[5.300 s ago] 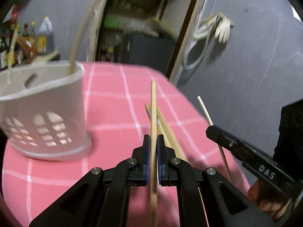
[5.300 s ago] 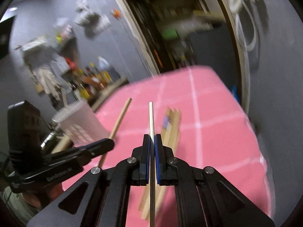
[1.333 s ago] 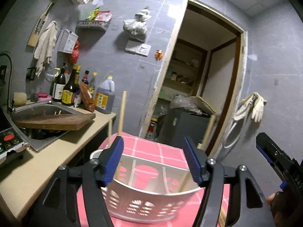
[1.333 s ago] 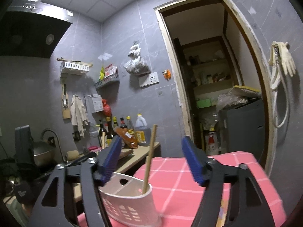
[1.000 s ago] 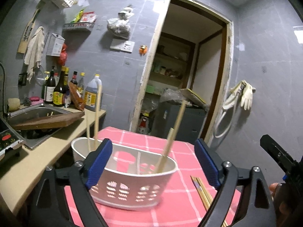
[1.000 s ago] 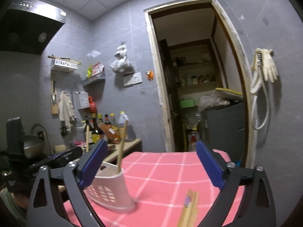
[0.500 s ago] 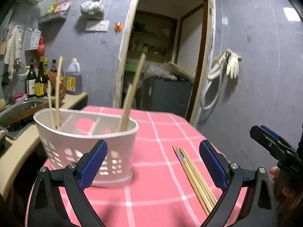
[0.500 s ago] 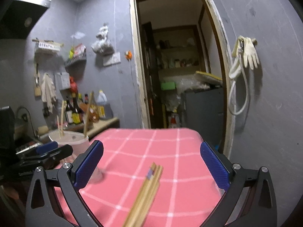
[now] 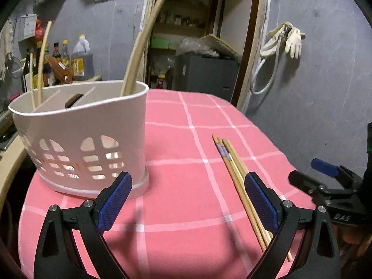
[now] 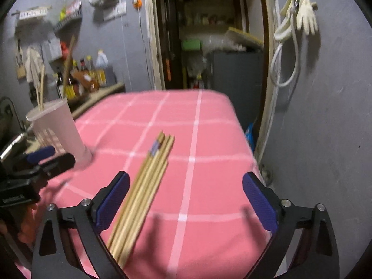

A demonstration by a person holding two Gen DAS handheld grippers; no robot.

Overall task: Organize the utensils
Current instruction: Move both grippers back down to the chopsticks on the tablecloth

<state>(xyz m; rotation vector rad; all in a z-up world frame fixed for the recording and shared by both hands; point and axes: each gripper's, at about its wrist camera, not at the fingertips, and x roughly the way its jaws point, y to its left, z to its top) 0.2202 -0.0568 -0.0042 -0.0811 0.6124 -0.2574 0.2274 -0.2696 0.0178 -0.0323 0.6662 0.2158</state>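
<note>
Wooden chopsticks (image 9: 234, 174) lie bundled on the pink checked tablecloth (image 9: 186, 209) beside the white utensil basket (image 9: 81, 144), while my left gripper (image 9: 188, 200) and right gripper (image 10: 186, 200) both hang wide open, holding nothing.

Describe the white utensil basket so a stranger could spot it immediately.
Start at the pink checked tablecloth that covers the table. At its side nearest the kitchen counter stands the white utensil basket, apart from the bundle of loose chopsticks lying flat on the cloth. It is the only upright container there, plastic with cut-out holes, inner dividers, and a few chopsticks sticking up from it.
</note>
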